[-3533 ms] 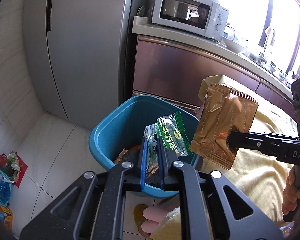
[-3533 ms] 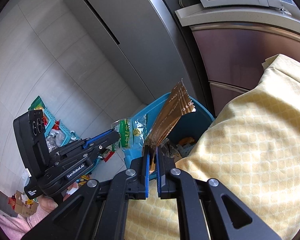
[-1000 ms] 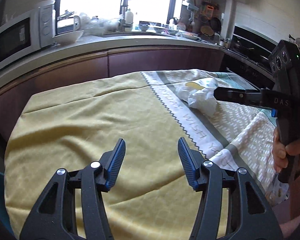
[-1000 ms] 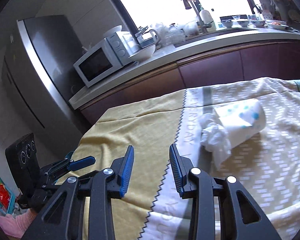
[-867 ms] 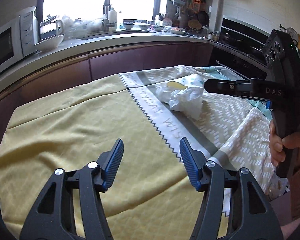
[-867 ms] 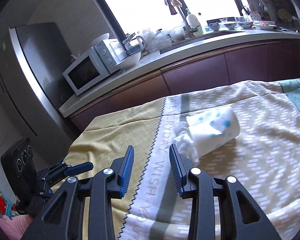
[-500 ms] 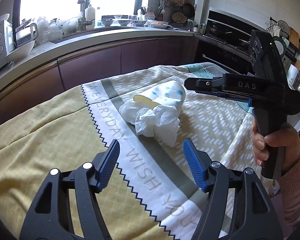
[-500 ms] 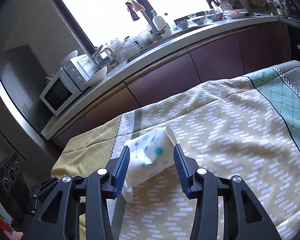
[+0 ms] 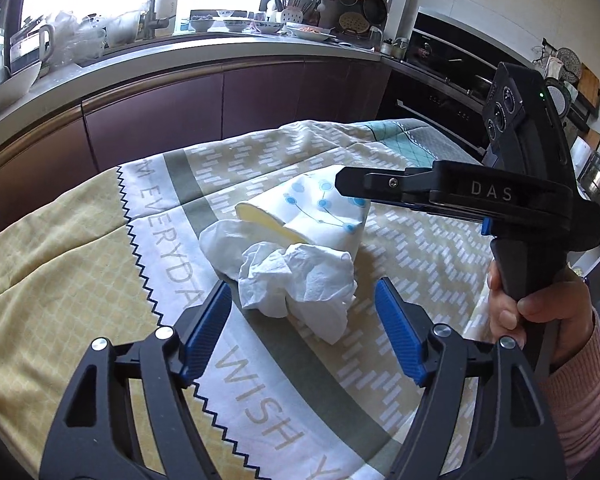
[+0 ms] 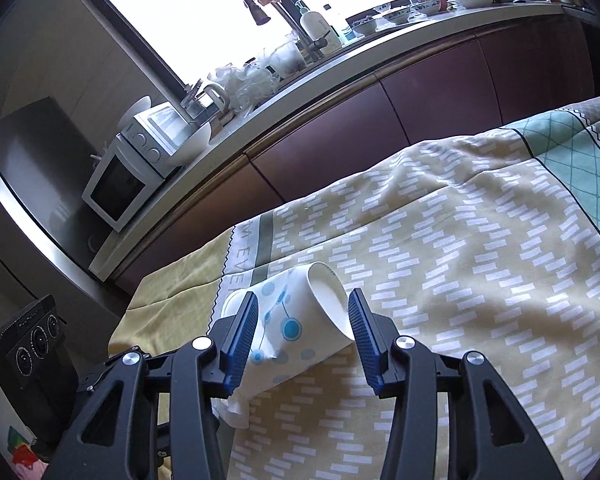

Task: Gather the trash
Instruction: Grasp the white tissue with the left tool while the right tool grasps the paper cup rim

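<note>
A white paper cup with blue dots (image 9: 320, 216) lies on its side on the tablecloth (image 9: 80, 280), and it also shows in the right wrist view (image 10: 300, 324). A crumpled white tissue (image 9: 296, 280) lies against the cup's mouth. My left gripper (image 9: 304, 328) is open, its jaws on either side of the tissue's near end. My right gripper (image 10: 302, 326) is open with its jaws on either side of the cup, apart from it. In the left wrist view the right gripper (image 9: 384, 192) reaches in from the right over the cup.
The table is covered by a yellow, white and green patterned cloth (image 10: 480, 280). Behind it runs a kitchen counter (image 10: 340, 80) with a microwave (image 10: 136, 168), bowls and bottles. An oven (image 9: 440, 80) stands at the far right.
Both grippers let go of their wrappers at the blue bin and swung to the table. They have closed in: the left now straddles the tissue, the right straddles the cup.
</note>
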### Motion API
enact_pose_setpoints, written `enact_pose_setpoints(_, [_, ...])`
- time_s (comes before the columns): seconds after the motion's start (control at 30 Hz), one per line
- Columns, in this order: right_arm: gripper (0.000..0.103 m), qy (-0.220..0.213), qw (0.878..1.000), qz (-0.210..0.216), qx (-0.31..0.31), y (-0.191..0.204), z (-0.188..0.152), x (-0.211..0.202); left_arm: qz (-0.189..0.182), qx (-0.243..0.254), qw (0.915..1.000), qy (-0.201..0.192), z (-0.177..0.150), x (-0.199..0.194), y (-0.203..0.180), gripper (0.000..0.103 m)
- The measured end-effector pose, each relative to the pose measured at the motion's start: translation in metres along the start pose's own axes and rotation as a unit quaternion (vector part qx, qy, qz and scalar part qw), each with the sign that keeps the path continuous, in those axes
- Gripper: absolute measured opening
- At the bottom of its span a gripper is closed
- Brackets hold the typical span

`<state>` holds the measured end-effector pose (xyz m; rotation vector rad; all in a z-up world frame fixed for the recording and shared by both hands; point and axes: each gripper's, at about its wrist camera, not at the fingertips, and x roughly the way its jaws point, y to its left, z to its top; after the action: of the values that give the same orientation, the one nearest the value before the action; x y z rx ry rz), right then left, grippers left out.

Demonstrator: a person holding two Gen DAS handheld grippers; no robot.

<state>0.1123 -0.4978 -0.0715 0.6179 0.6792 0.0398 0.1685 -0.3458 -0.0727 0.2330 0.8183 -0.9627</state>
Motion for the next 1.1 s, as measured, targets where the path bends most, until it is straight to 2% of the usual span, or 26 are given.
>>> enact_pose_setpoints(0.13, [0.044, 0.006, 1.000, 0.003, -0.001, -0.001, -0.002, 0.004, -0.003, -0.008, 0.9999, 0.012, 0.004, 0.010, 0.005, 0.060])
enact_pose_setpoints(0.23, [0.035, 0.008, 1.000, 0.007, 0.001, -0.002, -0.004, 0.004, -0.017, -0.020, 0.9994, 0.021, 0.005, 0.016, 0.013, 0.050])
enact_pose_setpoints(0.37, [0.027, 0.009, 1.000, 0.009, -0.004, -0.001, -0.007, 0.003, -0.036, -0.038, 0.9983, 0.027, 0.004, 0.021, 0.020, 0.024])
enact_pose_setpoints(0.47, [0.025, 0.007, 1.000, 0.010, -0.008, 0.002, -0.010, 0.001, -0.037, -0.042, 0.9982, 0.023, 0.002, 0.019, 0.023, 0.016])
enact_pose_setpoints(0.5, [0.025, 0.004, 1.000, 0.008, -0.009, 0.003, -0.011, 0.000, -0.033, -0.042, 0.9983, 0.022, 0.000, 0.017, 0.023, 0.010])
enact_pose_setpoints(0.8, [0.024, -0.017, 1.000, 0.025, -0.008, 0.013, -0.018, -0.017, 0.006, -0.047, 0.9988, -0.010, -0.013, -0.026, 0.030, 0.008])
enact_pose_setpoints(1.1, [0.024, -0.018, 0.997, 0.065, -0.024, 0.051, -0.034, -0.023, 0.046, -0.056, 0.9959, -0.055, -0.042, -0.094, 0.049, 0.007])
